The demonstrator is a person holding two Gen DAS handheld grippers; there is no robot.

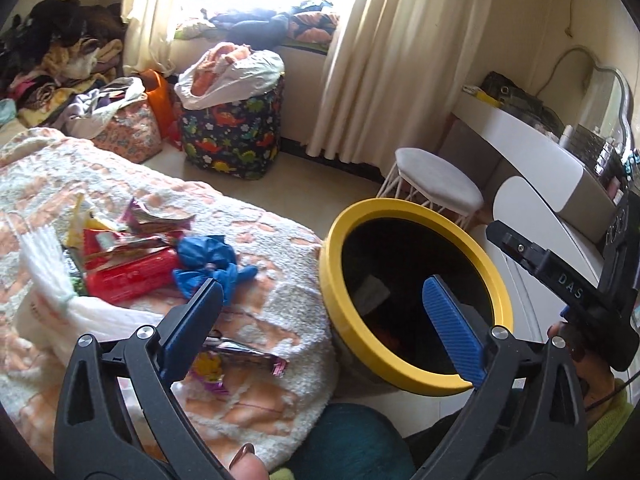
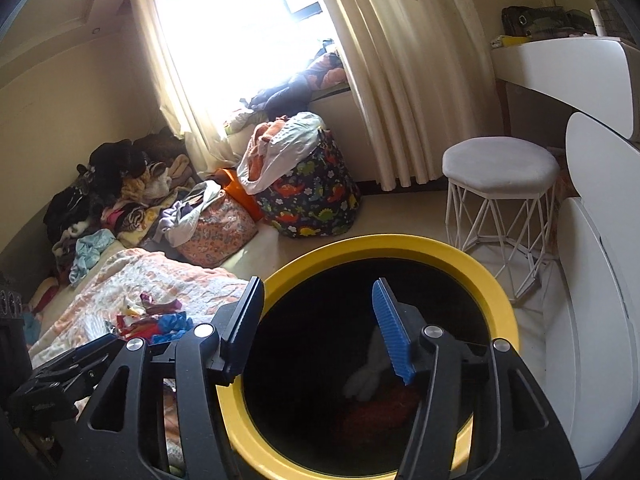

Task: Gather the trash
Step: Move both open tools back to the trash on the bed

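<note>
We hold the left gripper [image 1: 320, 312] spread wide with nothing between its jaws; the trash pile [image 1: 132, 252] lies on the bed [image 1: 280, 312] just ahead to its left. We hold the right gripper [image 2: 316, 320] parted and empty above the yellow-rimmed bin [image 2: 496, 280], whose dark interior holds discarded items.

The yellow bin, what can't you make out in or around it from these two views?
- Yellow bin contents: both views, interior too dark; only a pale lump and something reddish show.
- Bin's outer wall and base: left wrist view, hidden by its rim; right wrist view, cut off by the frame edge.
</note>
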